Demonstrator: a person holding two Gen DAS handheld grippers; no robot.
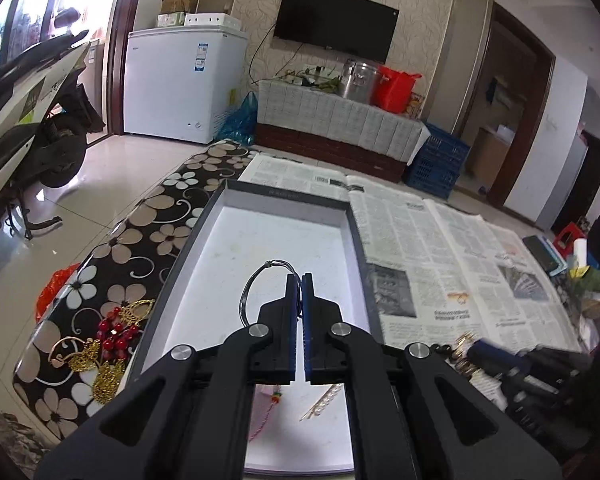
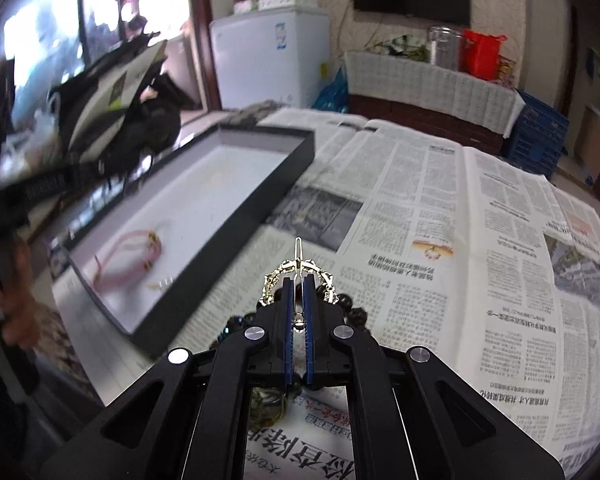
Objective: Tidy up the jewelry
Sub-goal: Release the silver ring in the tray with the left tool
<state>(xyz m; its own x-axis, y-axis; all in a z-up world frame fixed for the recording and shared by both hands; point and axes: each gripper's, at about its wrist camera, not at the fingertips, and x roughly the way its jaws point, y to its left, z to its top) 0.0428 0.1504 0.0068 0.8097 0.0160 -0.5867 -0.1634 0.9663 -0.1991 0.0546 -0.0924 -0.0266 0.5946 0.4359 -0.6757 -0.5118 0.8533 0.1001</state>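
Note:
My left gripper point(image 1: 299, 280) is shut on a thin silver wire bangle point(image 1: 249, 286) and holds it over the white floor of a dark-rimmed tray point(image 1: 204, 220). A pink cord bracelet point(image 1: 262, 416) and a pearl hair clip point(image 1: 323, 402) lie in the tray under the gripper. My right gripper point(image 2: 299, 280) is shut on a gold ornate hairpin point(image 2: 298, 266) above the newspaper point(image 2: 440, 216), right of the tray point(image 2: 296, 160). Dark beads point(image 2: 356, 314) lie beneath it. The pink bracelet point(image 2: 132, 256) shows in the tray.
Gold filigree ornaments with red beads point(image 1: 108, 340) lie on the floral table cover point(image 1: 140, 220) left of the tray. More jewelry and dark items point(image 1: 500, 364) sit right of the tray. A scooter point(image 1: 28, 92) stands to the left; a freezer point(image 1: 180, 84) and TV bench behind.

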